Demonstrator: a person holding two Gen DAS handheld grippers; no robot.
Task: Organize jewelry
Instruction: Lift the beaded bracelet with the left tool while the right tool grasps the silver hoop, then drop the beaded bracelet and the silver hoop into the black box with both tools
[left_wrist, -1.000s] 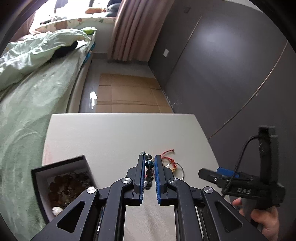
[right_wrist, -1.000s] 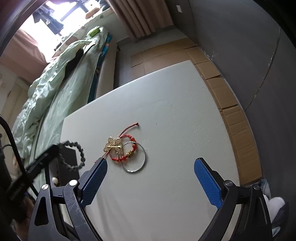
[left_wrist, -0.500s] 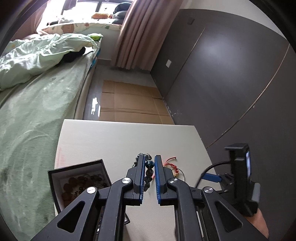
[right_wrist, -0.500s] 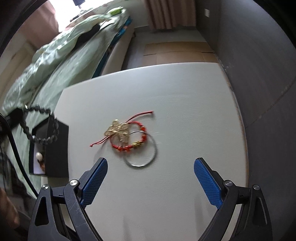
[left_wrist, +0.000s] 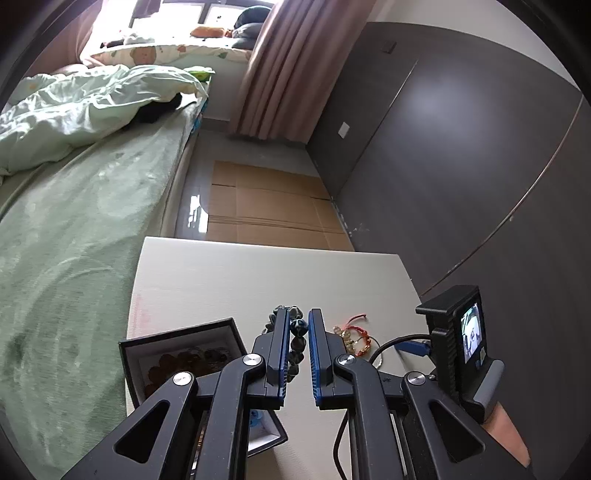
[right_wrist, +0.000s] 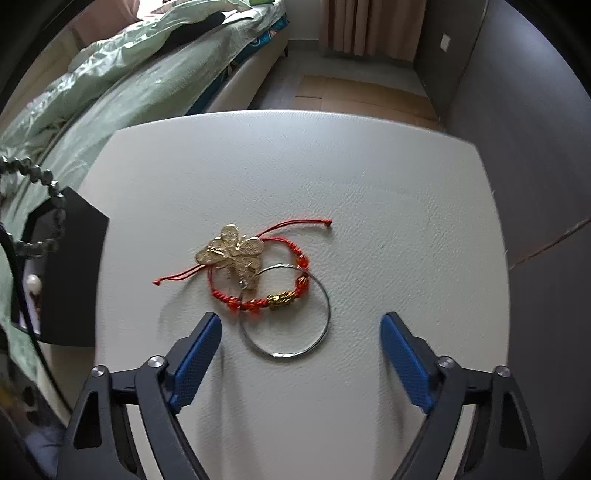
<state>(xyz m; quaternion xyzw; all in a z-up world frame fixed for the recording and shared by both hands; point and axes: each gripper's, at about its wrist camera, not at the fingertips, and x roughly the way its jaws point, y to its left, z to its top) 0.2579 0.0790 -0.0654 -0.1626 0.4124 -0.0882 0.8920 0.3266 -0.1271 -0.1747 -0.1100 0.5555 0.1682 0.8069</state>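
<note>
My left gripper (left_wrist: 297, 321) is shut on a dark beaded bracelet (left_wrist: 297, 338) and holds it above the table beside the open black jewelry box (left_wrist: 177, 354); the bracelet also hangs at the left edge of the right wrist view (right_wrist: 44, 206). My right gripper (right_wrist: 301, 326) is open and empty, low over a silver bangle (right_wrist: 286, 312). A red cord bracelet (right_wrist: 266, 273) with gold beads and a gold butterfly ornament (right_wrist: 232, 254) lie overlapping the bangle just beyond my fingertips.
The white table (right_wrist: 388, 206) stands between a bed with green bedding (left_wrist: 66, 221) on the left and a dark wall (left_wrist: 461, 166) on the right. The box (right_wrist: 70, 269) holds brown beads and a pearl. Cardboard sheets (left_wrist: 266, 206) cover the floor beyond.
My left gripper has lifted the beaded bracelet and moved left toward the box. My right gripper has come in lower and closer over the bangle and red bracelet, still open.
</note>
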